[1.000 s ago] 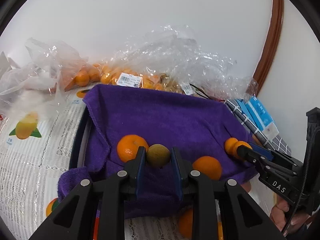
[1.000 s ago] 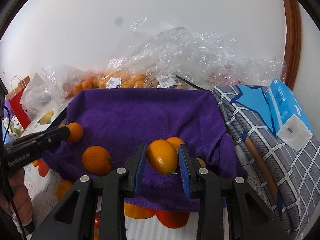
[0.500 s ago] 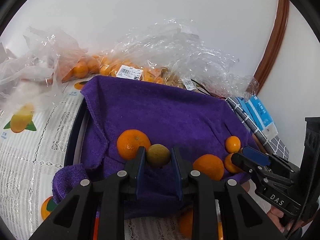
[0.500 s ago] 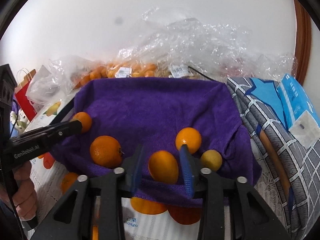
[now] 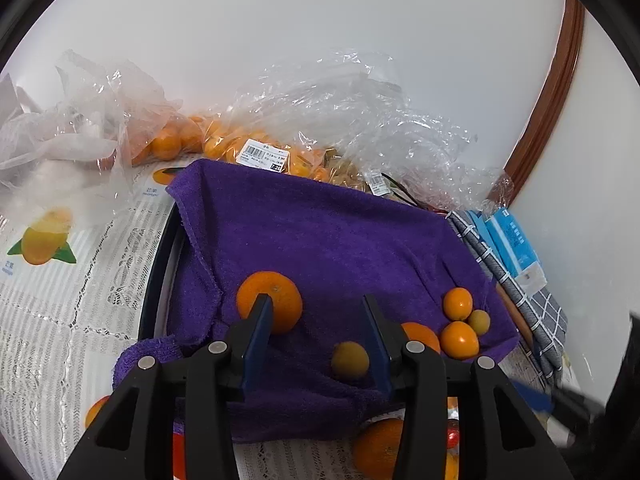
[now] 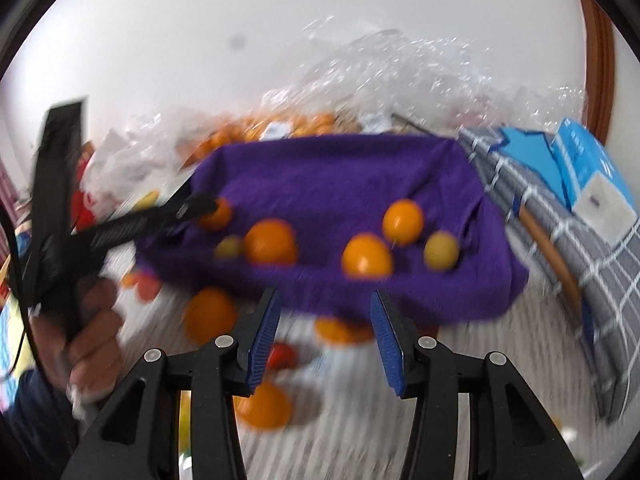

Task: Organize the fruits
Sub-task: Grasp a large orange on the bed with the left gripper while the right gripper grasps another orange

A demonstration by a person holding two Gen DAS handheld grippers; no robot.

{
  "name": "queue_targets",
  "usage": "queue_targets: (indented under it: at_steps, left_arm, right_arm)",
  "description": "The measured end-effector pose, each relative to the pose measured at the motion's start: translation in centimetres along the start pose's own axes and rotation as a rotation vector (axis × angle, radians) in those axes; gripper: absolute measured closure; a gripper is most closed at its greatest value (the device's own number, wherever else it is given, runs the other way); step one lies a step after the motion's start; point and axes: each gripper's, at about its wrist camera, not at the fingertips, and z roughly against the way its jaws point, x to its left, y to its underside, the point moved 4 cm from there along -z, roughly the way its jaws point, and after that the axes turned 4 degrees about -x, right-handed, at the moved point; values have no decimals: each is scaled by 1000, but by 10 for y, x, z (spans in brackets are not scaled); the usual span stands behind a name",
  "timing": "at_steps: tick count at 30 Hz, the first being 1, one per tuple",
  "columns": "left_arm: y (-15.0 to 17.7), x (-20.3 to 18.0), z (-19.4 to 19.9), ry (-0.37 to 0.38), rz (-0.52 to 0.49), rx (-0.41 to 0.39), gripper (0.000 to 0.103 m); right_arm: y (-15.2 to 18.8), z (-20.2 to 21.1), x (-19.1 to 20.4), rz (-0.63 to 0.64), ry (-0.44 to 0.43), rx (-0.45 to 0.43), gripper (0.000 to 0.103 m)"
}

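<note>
A purple towel (image 5: 320, 240) lies over a dark round tray (image 5: 158, 264). On it sit a large orange (image 5: 269, 300), a small greenish-yellow fruit (image 5: 350, 360), another orange (image 5: 420, 336) and a cluster of small fruits (image 5: 460, 320) at the right. My left gripper (image 5: 318, 340) is open over the towel's near edge, the greenish fruit lying loose by its right finger. My right gripper (image 6: 324, 336) is open and empty, in front of the towel (image 6: 344, 184). The right wrist view is blurred. The left gripper also shows there (image 6: 192, 208), at the towel's left edge.
Clear plastic bags of small oranges (image 5: 248, 148) lie behind the towel by the white wall. A grey checked cloth (image 5: 520, 292) and blue box (image 5: 516, 240) sit at the right. Loose oranges (image 6: 210, 314) rest on the lace tablecloth (image 5: 60, 320) near the towel's front edge.
Both grippers opened and released their fruit onto the towel. The greenish fruit now lies loose by the left gripper. The right gripper pulled back from the towel, leaving its orange fruit there.
</note>
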Motion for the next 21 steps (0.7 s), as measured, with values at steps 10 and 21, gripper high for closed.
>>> queue_targets:
  at_steps: [10, 21]
  left_arm:
    - [-1, -3, 7, 0, -18, -24, 56]
    - [4, -6, 23, 29, -24, -19, 55]
  right_arm:
    - [40, -1, 28, 15, -66, 73, 56]
    - [44, 9, 20, 12, -22, 58, 70]
